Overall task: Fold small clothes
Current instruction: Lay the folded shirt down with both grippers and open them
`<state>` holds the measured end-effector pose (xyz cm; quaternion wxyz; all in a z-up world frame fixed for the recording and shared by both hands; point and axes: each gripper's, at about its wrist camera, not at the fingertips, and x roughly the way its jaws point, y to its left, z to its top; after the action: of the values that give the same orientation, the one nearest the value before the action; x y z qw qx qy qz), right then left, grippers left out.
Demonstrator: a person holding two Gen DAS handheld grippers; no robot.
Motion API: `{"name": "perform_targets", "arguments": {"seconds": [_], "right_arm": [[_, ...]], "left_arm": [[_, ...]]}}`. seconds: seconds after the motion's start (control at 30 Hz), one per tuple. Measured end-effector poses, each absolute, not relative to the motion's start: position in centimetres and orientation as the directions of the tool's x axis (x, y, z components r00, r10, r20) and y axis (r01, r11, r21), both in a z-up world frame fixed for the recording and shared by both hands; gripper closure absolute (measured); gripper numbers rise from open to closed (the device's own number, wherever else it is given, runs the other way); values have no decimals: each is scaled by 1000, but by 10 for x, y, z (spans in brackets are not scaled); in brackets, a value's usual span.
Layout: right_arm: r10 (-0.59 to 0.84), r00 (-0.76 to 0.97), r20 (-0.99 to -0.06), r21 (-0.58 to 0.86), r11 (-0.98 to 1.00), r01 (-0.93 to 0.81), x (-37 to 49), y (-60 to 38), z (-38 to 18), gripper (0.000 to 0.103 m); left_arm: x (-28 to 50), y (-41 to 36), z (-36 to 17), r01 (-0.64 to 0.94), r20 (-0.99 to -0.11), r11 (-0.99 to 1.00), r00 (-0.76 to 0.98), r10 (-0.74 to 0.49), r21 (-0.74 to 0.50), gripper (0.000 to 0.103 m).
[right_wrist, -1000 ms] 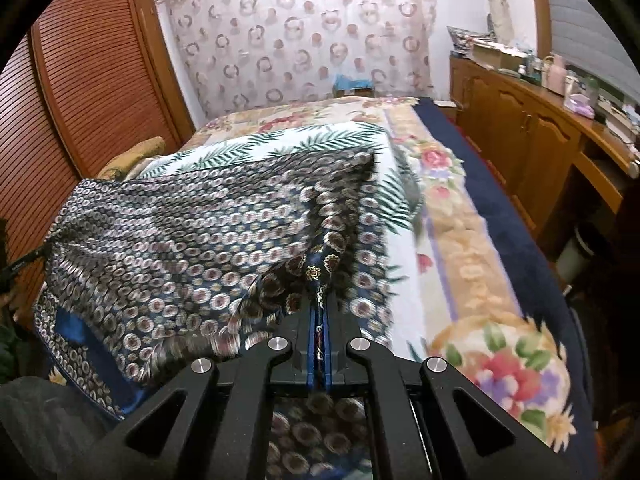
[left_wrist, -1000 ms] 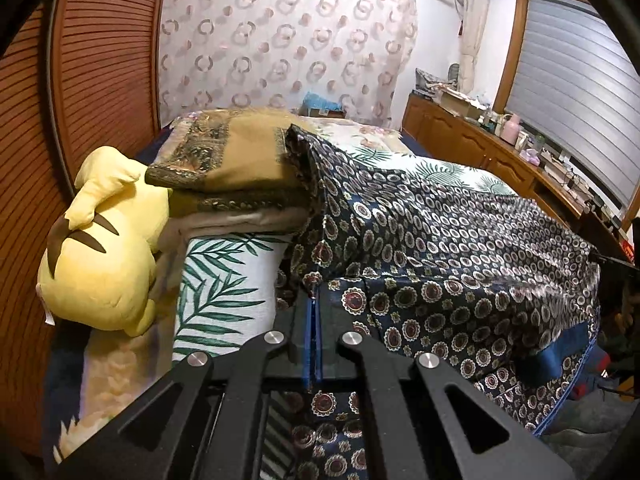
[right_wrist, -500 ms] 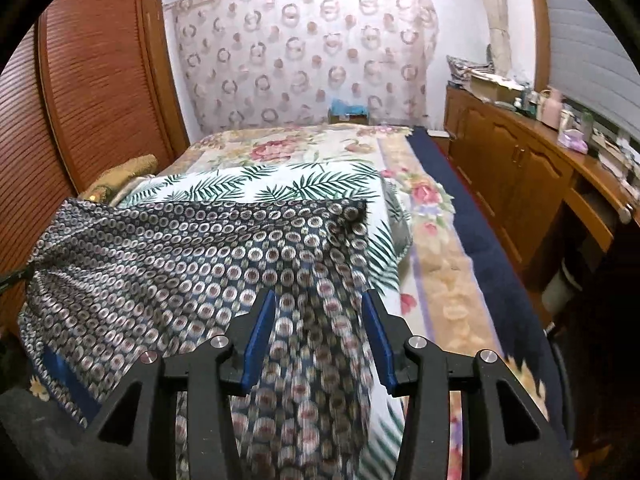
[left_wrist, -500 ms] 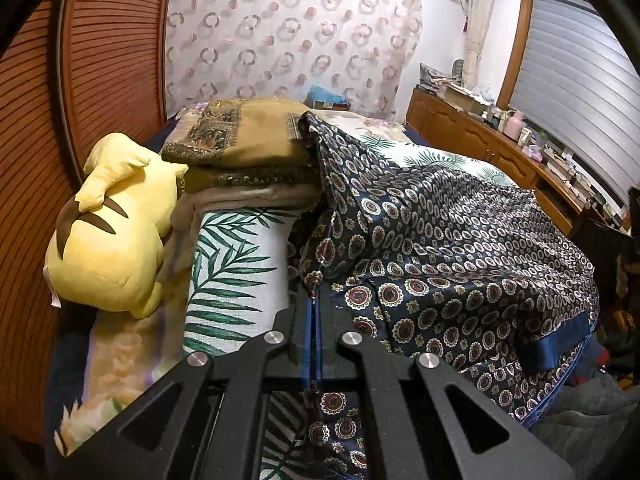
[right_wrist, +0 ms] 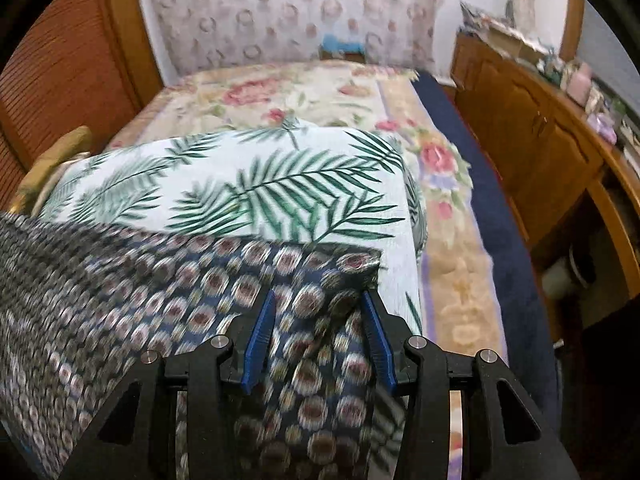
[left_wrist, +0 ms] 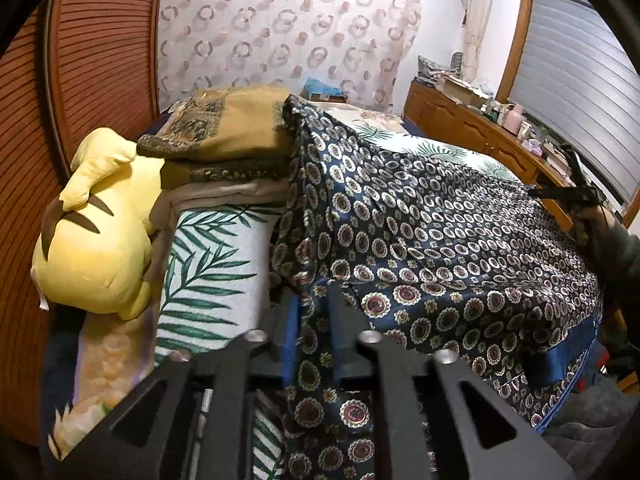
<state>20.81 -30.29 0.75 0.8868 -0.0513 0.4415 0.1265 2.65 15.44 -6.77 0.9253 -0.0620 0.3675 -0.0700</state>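
A dark blue garment with a circle print (left_wrist: 440, 240) lies spread across the near end of the bed, its far corner draped up against a stack of folded cloth. My left gripper (left_wrist: 314, 312) is open, jaws a little apart, with a fold of the garment loose between them. My right gripper (right_wrist: 320, 312) is open wide over the garment's right corner (right_wrist: 224, 288), which rests on the palm-leaf cloth. The right gripper also shows in the left wrist view (left_wrist: 576, 192) beyond the garment's far edge.
A yellow plush toy (left_wrist: 96, 232) lies at the left by the wooden wardrobe (left_wrist: 36, 128). Folded brown and beige cloths (left_wrist: 224, 148) are stacked behind it. A white palm-leaf cloth (right_wrist: 240, 184) covers the bed. A wooden cabinet (right_wrist: 532, 128) runs along the right.
Both grippers have let go of the garment: the right opened half a second ago, the left just now. The garment has dropped flat onto the bed.
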Motion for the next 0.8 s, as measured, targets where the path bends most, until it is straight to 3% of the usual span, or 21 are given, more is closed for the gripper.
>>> {"name": "perform_targets", "arguments": {"seconds": [0.03, 0.07, 0.17, 0.23, 0.27, 0.4, 0.5, 0.8], "right_arm": [[179, 580, -795, 20, 963, -271, 214, -301, 8, 66], [169, 597, -784, -2, 961, -275, 218, -298, 11, 90], [141, 670, -729, -33, 970, -240, 219, -295, 24, 92], [133, 688, -713, -34, 974, -223, 217, -296, 29, 92], [121, 693, -711, -51, 974, -223, 214, -294, 31, 91], [112, 691, -714, -82, 967, -241, 193, -292, 35, 63], [137, 708, -693, -81, 961, -265, 166, -296, 34, 47], [183, 680, -710, -53, 949, -311, 57, -332, 18, 46]], "left_arm": [[27, 154, -67, 86, -672, 983, 720, -175, -164, 81], [28, 153, -67, 89, -672, 983, 719, -176, -162, 77], [27, 152, -66, 99, -672, 982, 718, -184, -164, 63], [25, 153, -67, 98, -673, 981, 716, -185, -165, 62], [25, 154, -69, 97, -675, 981, 715, -184, -166, 62], [20, 155, -74, 79, -689, 986, 707, -160, -148, 62], [13, 156, -76, 83, -685, 983, 708, -173, -163, 62], [0, 143, -84, 115, -698, 980, 689, -196, -162, 62]]}}
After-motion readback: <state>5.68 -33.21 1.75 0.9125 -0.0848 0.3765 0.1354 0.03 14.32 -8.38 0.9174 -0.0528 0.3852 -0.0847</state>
